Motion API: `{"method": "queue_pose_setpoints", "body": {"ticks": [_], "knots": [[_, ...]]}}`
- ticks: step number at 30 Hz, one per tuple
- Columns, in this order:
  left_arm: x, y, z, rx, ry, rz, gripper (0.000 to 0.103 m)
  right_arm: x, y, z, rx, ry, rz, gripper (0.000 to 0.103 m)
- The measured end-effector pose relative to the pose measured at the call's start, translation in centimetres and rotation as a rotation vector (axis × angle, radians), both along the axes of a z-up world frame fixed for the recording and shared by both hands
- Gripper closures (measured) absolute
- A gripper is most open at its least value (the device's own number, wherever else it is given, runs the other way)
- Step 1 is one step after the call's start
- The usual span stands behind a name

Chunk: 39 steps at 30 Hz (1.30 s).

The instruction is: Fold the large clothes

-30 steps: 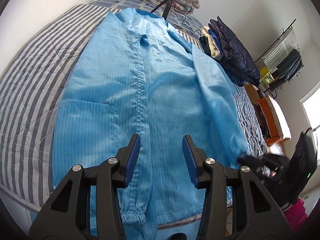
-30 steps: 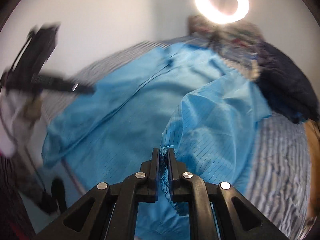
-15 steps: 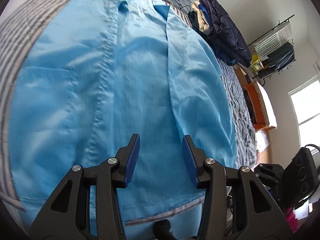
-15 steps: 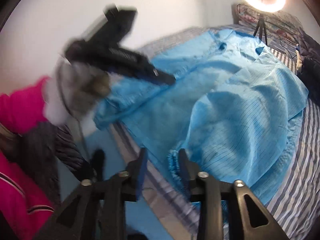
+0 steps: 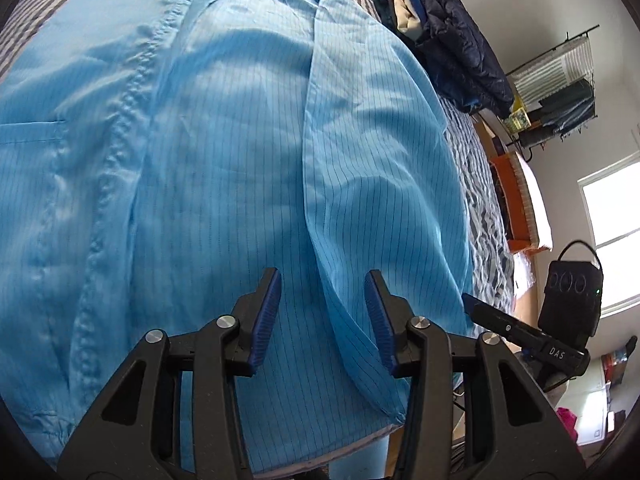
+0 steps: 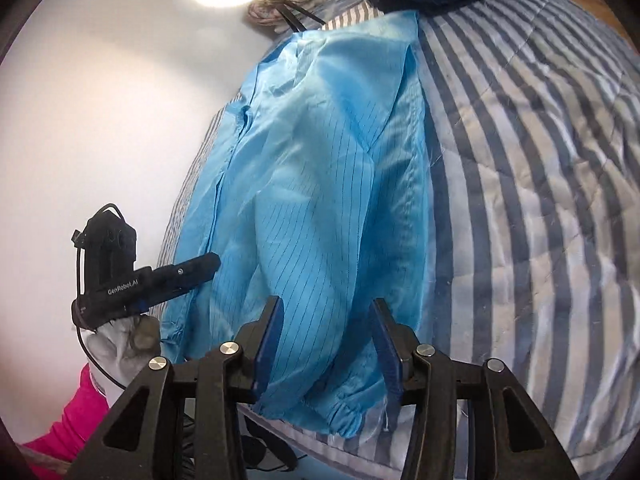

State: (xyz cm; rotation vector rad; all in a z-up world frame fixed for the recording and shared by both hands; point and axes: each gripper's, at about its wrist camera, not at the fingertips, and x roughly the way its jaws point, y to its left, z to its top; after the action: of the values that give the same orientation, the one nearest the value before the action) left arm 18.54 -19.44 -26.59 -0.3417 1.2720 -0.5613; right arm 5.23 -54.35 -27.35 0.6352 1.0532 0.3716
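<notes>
Coat (image 5: 224, 168), light blue with thin dark pinstripes, lies spread front-up on the striped bed (image 6: 540, 168), collar at the far end and hem at the near edge. Its right sleeve (image 6: 320, 240) is laid inward over the body, cuff (image 6: 340, 412) gathered near the hem. That placement reads as the first fold of a large garment: bring the sleeves in to get a narrow rectangle, then fold along the length.

In the left wrist view the sleeve's folded edge runs as a long diagonal ridge down the coat toward the hem, so the layer seems to lie flat rather than bunched.

Right gripper (image 6: 328, 344) hovers low over the cuff end, jaws released and standing wide to either side of the sleeve, gripping nothing. It points along the sleeve toward the collar, tilted down at the cloth.

Left gripper (image 5: 322, 320) hangs over the lower middle of the coat, jaws also spread apart and empty, the sleeve ridge passing between them below. It too looks forward along the garment, angled down. In the right wrist view it shows from the side, held in a gloved hand (image 6: 120, 340) at the coat's left edge.

With both sets of jaws free, the likely next step is the other sleeve, which I cannot see clearly from here.
</notes>
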Motion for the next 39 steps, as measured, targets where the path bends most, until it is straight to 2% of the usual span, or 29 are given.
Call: {"method": "queue_pose_setpoints", "body": {"ticks": [1, 2, 3, 4, 5, 11, 14, 17, 20, 22, 25, 28, 31, 33, 34, 35, 36, 39], "knots": [[-0.1, -0.2, -0.3, 0.013, 0.001, -0.012, 0.091, 0.1, 0.5, -0.3, -0.007, -0.001, 0.018, 0.067], [-0.2, -0.5, -0.6, 0.026, 0.005, -0.026, 0.102, 0.3, 1.0, -0.4, -0.027, 0.000, 0.038, 0.079], [-0.4, -0.6, -0.9, 0.041, 0.005, -0.036, 0.102, 0.5, 1.4, -0.6, -0.045, 0.003, 0.049, 0.087], [-0.7, -0.6, -1.1, 0.050, 0.000, -0.036, 0.102, 0.5, 1.5, -0.7, -0.072, 0.007, 0.057, 0.100], [-1.0, -0.6, -1.2, 0.048, 0.002, -0.041, 0.103, 0.4, 1.7, -0.6, -0.102, 0.008, 0.059, 0.103], [-4.4, -1.9, -0.7, 0.041, -0.011, -0.155, 0.103, -1.9, 0.2, 2.7, -0.120, -0.095, 0.064, 0.103], [-5.1, -2.7, -1.0, 0.061, -0.020, -0.186, 0.103, -2.1, -1.3, 2.6, -0.130, -0.084, 0.026, 0.103], [-5.1, -2.7, -0.7, 0.044, -0.012, -0.187, 0.103, -2.1, -1.8, 2.0, -0.131, -0.059, 0.008, 0.103], [-5.5, -2.6, -0.1, 0.028, -0.027, -0.211, 0.103, -2.9, -2.0, 3.0, -0.074, -0.116, 0.020, 0.103], [-5.6, -2.6, 0.1, 0.031, -0.031, -0.223, 0.103, -3.6, -2.2, 3.5, -0.086, -0.144, 0.037, 0.103], [-5.6, -2.0, -0.8, 0.047, -0.007, -0.218, 0.103, -3.4, -1.7, 2.5, -0.186, -0.078, 0.068, 0.103], [-6.0, -1.9, -0.9, 0.057, -0.019, -0.232, 0.103, -2.9, -1.6, 0.9, -0.197, -0.013, 0.074, 0.103], [-6.4, -2.5, -0.4, 0.073, -0.048, -0.250, 0.103, -2.6, -1.7, 0.8, -0.214, -0.004, 0.067, 0.103], [-6.3, -2.6, -0.4, 0.073, -0.051, -0.249, 0.103, -2.6, -2.4, 1.6, -0.168, -0.043, 0.054, 0.098], [-6.3, -2.6, -0.5, 0.073, -0.050, -0.248, 0.103, -2.8, -2.8, 1.8, -0.150, -0.051, 0.035, 0.092], [-6.3, -2.5, -0.6, 0.075, -0.050, -0.247, 0.103, -2.8, -3.4, 1.9, -0.128, -0.056, 0.009, 0.071], [-6.2, -2.5, -0.7, 0.080, -0.051, -0.249, 0.103, -2.8, -4.2, 1.8, -0.102, -0.058, -0.026, 0.066], [-6.1, -2.9, -0.9, 0.093, -0.055, -0.253, 0.103, -2.3, -5.5, 1.1, -0.079, -0.041, -0.111, 0.069]]}}
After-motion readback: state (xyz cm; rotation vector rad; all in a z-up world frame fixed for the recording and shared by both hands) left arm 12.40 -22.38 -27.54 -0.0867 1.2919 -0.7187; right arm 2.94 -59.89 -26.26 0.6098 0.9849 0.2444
